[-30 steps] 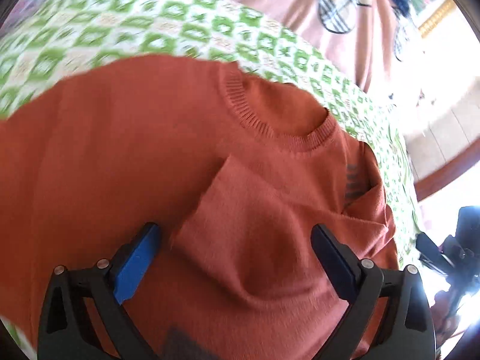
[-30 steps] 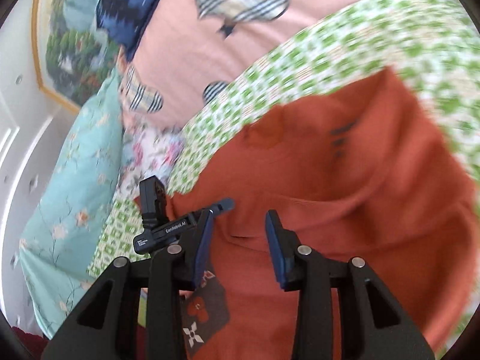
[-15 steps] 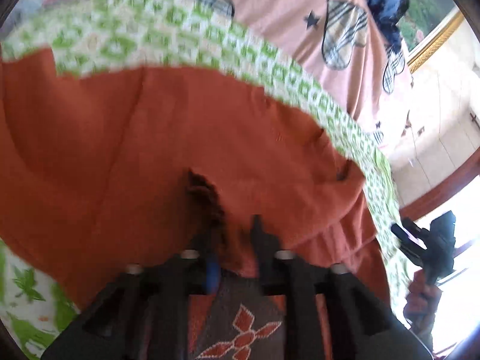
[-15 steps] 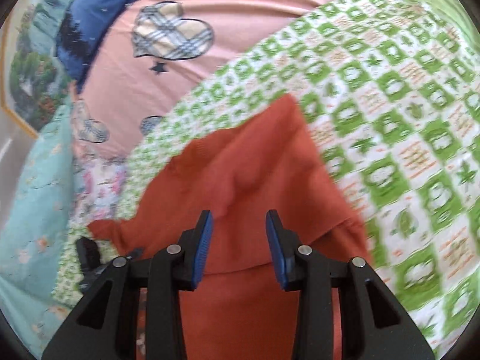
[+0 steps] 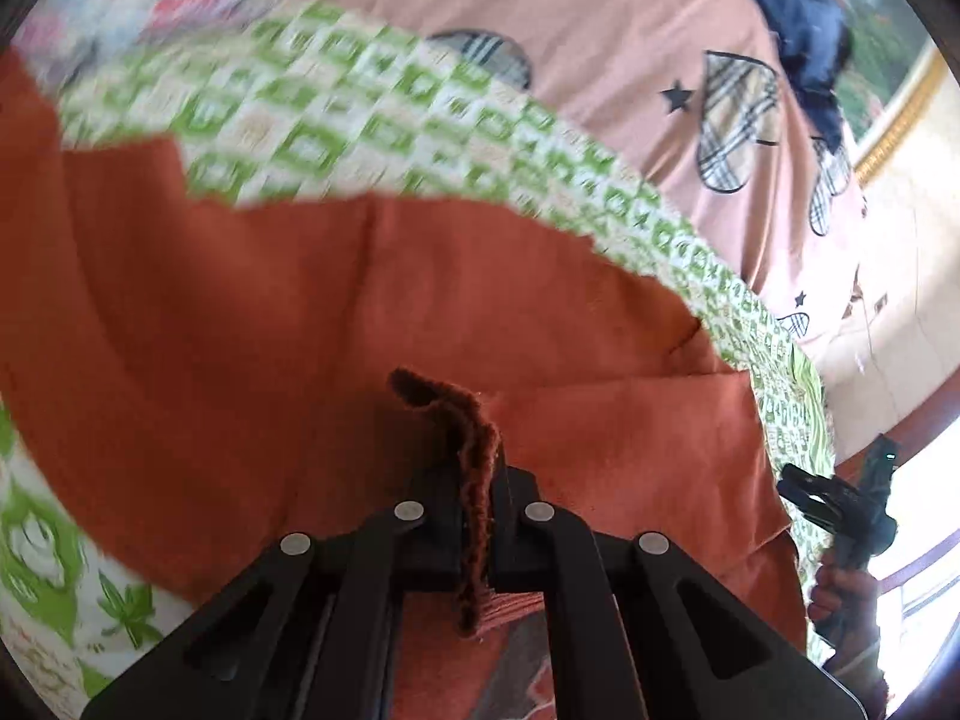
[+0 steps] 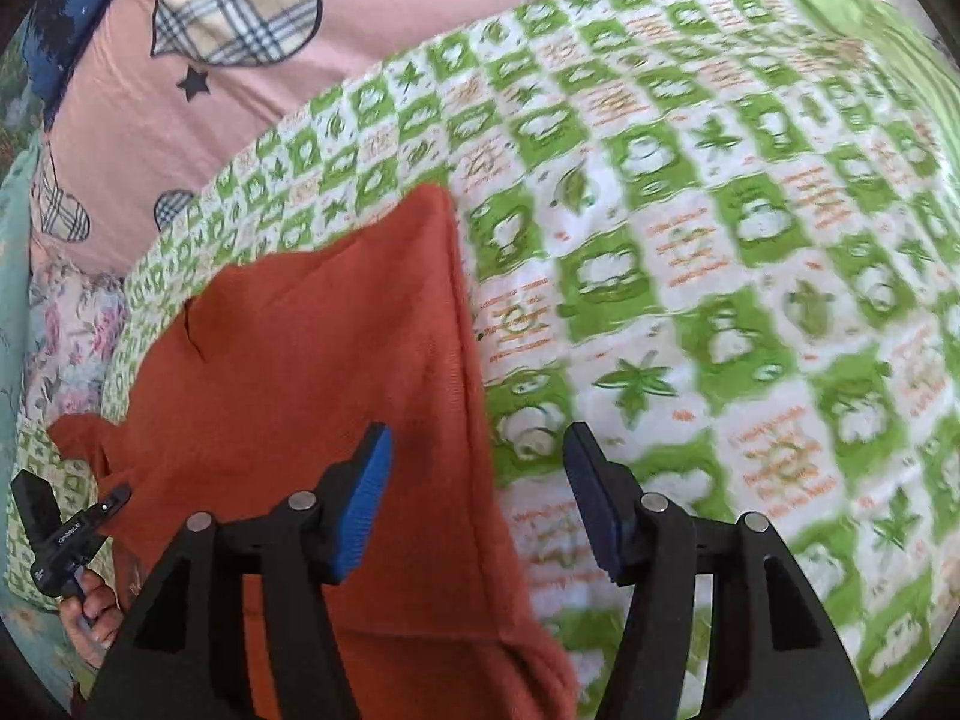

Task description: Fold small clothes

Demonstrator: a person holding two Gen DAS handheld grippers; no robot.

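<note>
A rust-orange knit sweater (image 5: pixel 372 324) lies spread on a green-and-white patterned blanket (image 5: pixel 336 138). My left gripper (image 5: pixel 477 516) is shut on a folded edge of the sweater, and the knit cloth sticks up between the jaws. In the right wrist view the sweater (image 6: pixel 312 372) lies to the left, with its straight right edge running down the middle. My right gripper (image 6: pixel 480 504) is open and empty, straddling that edge just above cloth and blanket (image 6: pixel 720 300). The left gripper also shows at the lower left of the right wrist view (image 6: pixel 60 534).
A pink bedsheet (image 5: pixel 600 48) with plaid heart patches lies beyond the blanket. A dark blue cloth (image 5: pixel 804 30) sits at the far right. A floral pillow (image 6: pixel 66 348) and teal bedding lie at the left in the right wrist view. The right gripper shows at the left view's right edge (image 5: pixel 852 510).
My left gripper closed on the sweater's edge and lifted it. My right gripper opened wide and moved right to the sweater's side edge.
</note>
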